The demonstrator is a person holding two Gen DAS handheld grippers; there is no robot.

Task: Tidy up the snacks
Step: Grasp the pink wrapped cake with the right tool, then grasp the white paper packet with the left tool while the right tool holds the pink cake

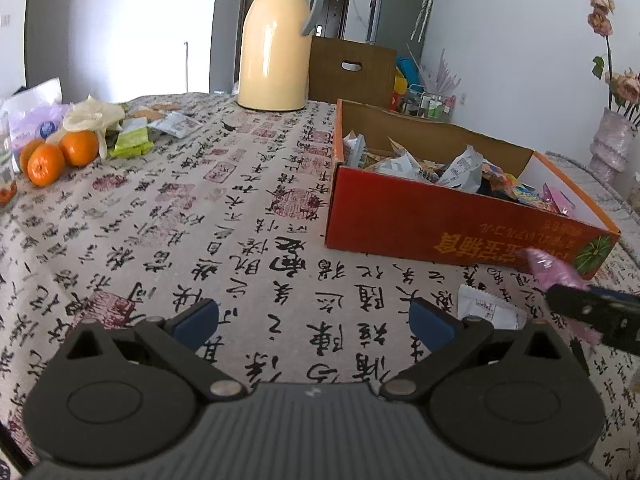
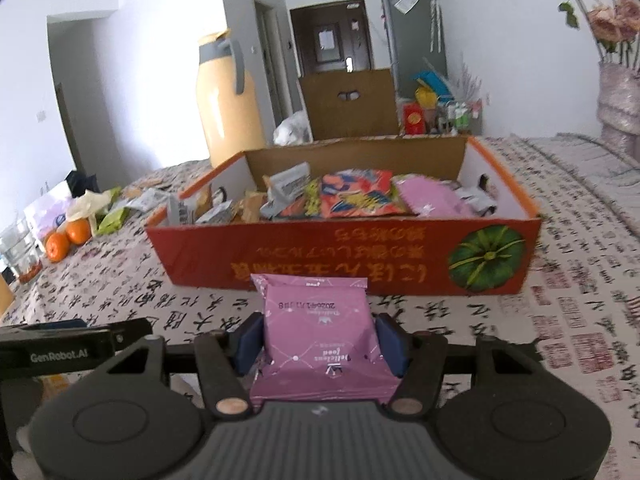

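Note:
A red cardboard box (image 1: 440, 220) holding several snack packets stands on the table; it also shows in the right wrist view (image 2: 320, 256). My right gripper (image 2: 318, 338) is shut on a pink snack packet (image 2: 316, 332) and holds it above the table, just in front of the box. That packet shows at the right edge of the left wrist view (image 1: 552, 270). My left gripper (image 1: 314, 320) is open and empty over the tablecloth, left of the box. A white packet (image 1: 486, 308) lies on the cloth by its right finger.
A yellow thermos jug (image 1: 278, 40) stands at the back. Oranges (image 1: 60, 154), green packets (image 1: 132, 140) and other wrappers lie at the far left. A glass jar (image 2: 18, 252) stands at the left edge. A vase of flowers (image 1: 612, 140) stands at the right.

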